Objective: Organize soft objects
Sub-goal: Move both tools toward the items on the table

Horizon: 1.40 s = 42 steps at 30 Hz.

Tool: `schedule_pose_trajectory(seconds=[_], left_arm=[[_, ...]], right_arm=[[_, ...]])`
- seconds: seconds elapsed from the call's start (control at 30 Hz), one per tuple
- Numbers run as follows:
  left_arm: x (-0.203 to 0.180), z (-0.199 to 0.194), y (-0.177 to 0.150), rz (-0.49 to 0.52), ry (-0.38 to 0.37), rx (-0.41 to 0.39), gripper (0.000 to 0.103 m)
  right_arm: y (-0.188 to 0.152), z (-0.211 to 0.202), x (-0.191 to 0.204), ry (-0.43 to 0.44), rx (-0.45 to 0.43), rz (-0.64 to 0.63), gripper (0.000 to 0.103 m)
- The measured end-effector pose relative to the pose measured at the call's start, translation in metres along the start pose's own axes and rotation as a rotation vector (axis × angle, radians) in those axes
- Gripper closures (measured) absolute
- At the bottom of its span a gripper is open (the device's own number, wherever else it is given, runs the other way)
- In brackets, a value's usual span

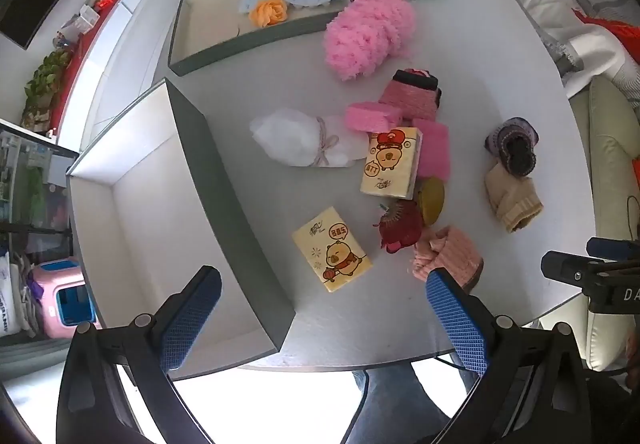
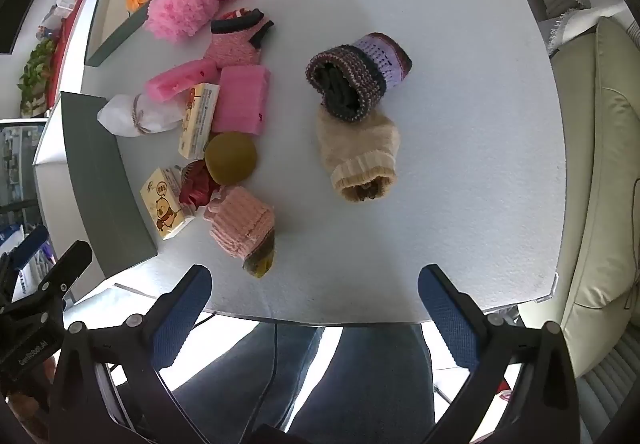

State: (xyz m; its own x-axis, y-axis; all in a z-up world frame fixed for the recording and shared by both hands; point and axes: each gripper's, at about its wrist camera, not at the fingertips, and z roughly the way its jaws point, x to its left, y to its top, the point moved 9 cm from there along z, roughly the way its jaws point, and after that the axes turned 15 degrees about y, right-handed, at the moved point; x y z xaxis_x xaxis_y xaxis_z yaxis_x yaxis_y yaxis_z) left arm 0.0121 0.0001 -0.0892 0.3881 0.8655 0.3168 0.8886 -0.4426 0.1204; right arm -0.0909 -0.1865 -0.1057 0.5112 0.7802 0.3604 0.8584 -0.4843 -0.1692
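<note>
tongs: i see left gripper point(image 1: 323, 314) and right gripper point(image 2: 315, 308) both spread, empty; ribbed knit socks point(image 2: 362, 159), fluffy pink yarn point(image 1: 368, 33) on matte table point(image 2: 460, 123).

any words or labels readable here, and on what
"DA", cut off by the frame edge: white letters on the right gripper body, left wrist view.
"GenRobot.AI": small white print on the left gripper body, right wrist view.
Near tissue pack: Chinese characters in an orange bubble, too small to read.
Far tissue pack: printed characters, also unreadable.
White bag at the left edge: blue letters, cut off and blurred.
</note>
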Motion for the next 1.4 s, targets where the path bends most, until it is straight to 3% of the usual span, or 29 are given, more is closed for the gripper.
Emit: schedule_pose_trajectory(seconds=[1.03,1.3,1.4], left_arm=[[-0.002,0.002,0.001,-0.006,-0.008,-0.035,0.000],[-0.008,0.021,-0.003,-0.030,-0.077,0.048,0.000],[-0.014,0.035,-0.007,-0.048,-0.106,0.120,0.000]], right_arm=[[-0.004,-0.003,-0.003,0.002,-0.004,0.006,0.000],[-0.008,-0.001,-0.014,0.014,0.002,0.022,0.000],[-0.011,0.001,-0.015,0.039,0.027,0.037,0.000]])
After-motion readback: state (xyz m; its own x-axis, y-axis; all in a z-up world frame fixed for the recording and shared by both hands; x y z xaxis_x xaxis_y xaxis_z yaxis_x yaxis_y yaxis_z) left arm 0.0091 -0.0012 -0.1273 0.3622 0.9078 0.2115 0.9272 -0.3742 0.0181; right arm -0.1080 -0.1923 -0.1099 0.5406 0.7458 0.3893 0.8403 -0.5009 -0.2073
